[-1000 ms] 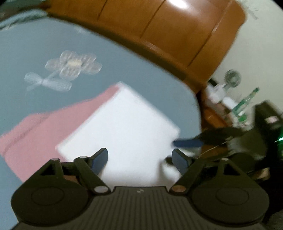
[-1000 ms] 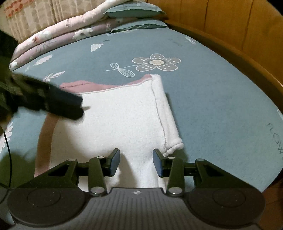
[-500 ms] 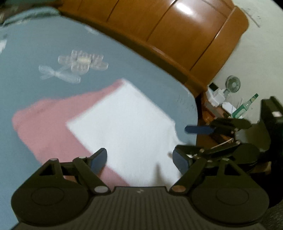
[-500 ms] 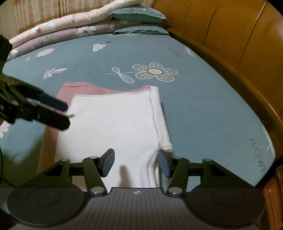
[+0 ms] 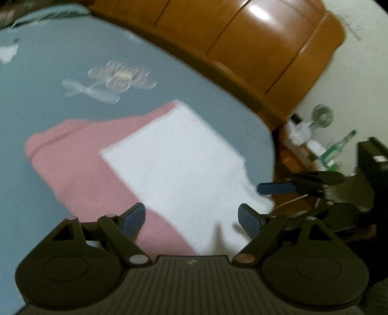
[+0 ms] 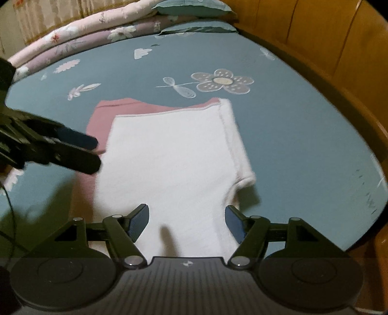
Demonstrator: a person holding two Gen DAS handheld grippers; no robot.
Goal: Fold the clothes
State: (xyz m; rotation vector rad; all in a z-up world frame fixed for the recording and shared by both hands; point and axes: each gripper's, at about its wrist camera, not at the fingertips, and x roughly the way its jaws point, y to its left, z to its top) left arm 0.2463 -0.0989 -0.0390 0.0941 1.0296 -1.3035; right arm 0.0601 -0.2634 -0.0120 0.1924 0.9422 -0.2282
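Bed (image 6: pixel 303 126) with a blue-grey flower-print sheet fills most of both views, with a wooden headboard (image 5: pixel 254 48) along its far side. Folded quilts (image 6: pixel 80 31) and 2 pillows (image 6: pixel 194 14) are stacked at the far end in my right wrist view.

White garment (image 6: pixel 169 164) lies flat on the bed, over a pink garment (image 6: pixel 126 109) that sticks out past its far and left edges. White one has a rolled hem or sleeve edge down its right side; left wrist view too blurred to say which.

My left gripper (image 5: pixel 191 218) is open, jaws wide apart, empty, over the near edge where pink meets white. My right gripper (image 6: pixel 186 224) is also open and empty, over the near edge of the white garment. Each gripper shows in the other's view at the garment's side.

Small fan (image 5: pixel 321 116) and a green bottle (image 5: pixel 339 145) sit on a stand beyond the bed corner.
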